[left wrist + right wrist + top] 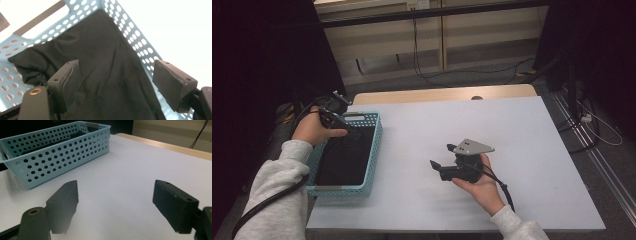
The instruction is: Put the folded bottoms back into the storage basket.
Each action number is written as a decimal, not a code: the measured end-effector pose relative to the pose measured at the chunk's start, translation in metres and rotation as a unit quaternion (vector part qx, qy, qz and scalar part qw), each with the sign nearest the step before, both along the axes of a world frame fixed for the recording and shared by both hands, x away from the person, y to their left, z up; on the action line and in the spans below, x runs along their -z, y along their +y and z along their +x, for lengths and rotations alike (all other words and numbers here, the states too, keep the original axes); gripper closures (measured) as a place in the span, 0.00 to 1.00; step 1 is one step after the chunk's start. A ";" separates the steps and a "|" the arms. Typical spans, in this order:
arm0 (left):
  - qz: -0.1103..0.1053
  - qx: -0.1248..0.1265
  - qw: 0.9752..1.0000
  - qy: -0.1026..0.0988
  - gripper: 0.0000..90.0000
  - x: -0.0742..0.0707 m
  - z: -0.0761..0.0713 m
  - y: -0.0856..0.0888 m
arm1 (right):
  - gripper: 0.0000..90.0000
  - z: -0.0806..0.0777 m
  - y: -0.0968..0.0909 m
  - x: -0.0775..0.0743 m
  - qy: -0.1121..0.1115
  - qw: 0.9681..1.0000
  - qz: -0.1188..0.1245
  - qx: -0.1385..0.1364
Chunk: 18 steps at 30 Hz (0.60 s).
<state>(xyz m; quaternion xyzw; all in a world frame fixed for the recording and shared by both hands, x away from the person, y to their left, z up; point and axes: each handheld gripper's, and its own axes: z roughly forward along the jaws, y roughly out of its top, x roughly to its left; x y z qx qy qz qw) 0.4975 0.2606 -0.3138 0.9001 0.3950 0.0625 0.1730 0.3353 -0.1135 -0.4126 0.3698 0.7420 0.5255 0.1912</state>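
Inside unlabelled basket (371, 150), black cloth (346, 155)

High view: above the near edge, looking forward and down across the white table (512, 130). Left gripper view: close, down into the blue basket (140, 37). Right gripper view: low, level, facing the same basket (62, 152).

The white worktop (492, 130) is sitting on a wooden table, whose edge (442, 94) is showing beyond it. Behind that, black cables (422, 70) are trailing over grey floor (462, 75) below a pale wall (482, 35). Dark curtains (257, 55) are hanging left of the worktop.
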 end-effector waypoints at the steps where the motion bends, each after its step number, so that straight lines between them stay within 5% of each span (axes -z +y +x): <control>1: -0.003 0.002 1.000 -0.005 0.25 0.000 -0.001 -0.003 | 0.22 0.000 -0.002 0.000 0.000 1.000 -0.004 0.000; 18: -0.031 0.057 0.998 -0.013 0.21 0.004 -0.023 -0.051 | 0.21 -0.009 -0.029 0.004 0.002 1.000 -0.009 -0.006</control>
